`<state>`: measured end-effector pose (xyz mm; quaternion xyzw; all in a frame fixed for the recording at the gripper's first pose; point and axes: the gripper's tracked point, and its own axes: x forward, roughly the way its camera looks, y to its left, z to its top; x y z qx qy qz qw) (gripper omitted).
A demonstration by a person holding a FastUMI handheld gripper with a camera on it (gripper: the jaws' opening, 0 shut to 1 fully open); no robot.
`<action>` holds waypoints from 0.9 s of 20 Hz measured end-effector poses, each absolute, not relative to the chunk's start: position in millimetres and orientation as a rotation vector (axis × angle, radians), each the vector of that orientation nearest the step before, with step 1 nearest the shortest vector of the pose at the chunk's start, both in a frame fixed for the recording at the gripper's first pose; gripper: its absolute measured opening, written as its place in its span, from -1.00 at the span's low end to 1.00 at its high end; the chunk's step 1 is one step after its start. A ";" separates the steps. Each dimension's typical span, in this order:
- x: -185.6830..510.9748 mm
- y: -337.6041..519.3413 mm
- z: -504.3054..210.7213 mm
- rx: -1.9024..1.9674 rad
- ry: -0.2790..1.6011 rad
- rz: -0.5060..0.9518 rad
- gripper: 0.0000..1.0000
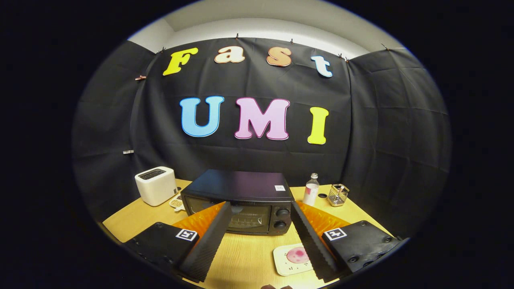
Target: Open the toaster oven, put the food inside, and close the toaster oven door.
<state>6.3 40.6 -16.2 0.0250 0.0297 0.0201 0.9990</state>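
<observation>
no readable text on toaster oven [241, 192], bottle [311, 190] label illegible

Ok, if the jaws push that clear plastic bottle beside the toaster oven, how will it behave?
The tall, narrow clear plastic bottle stands upright, so a high push would likely tip it. Once down, its round body may roll toward the wire mesh cup. It looks light, so it should slide easily on the wooden table. The gripper jaws stand open.

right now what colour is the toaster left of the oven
White or cream, best seen in the gripper view: the toaster stands beside the black oven.
</observation>
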 end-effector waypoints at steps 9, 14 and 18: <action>18.8 50.6 -15.2 0.055 0.061 0.049 0.95; 37.9 64.2 -19.3 0.057 0.081 0.044 0.95; 66.7 80.2 -30.7 0.036 0.116 0.037 0.95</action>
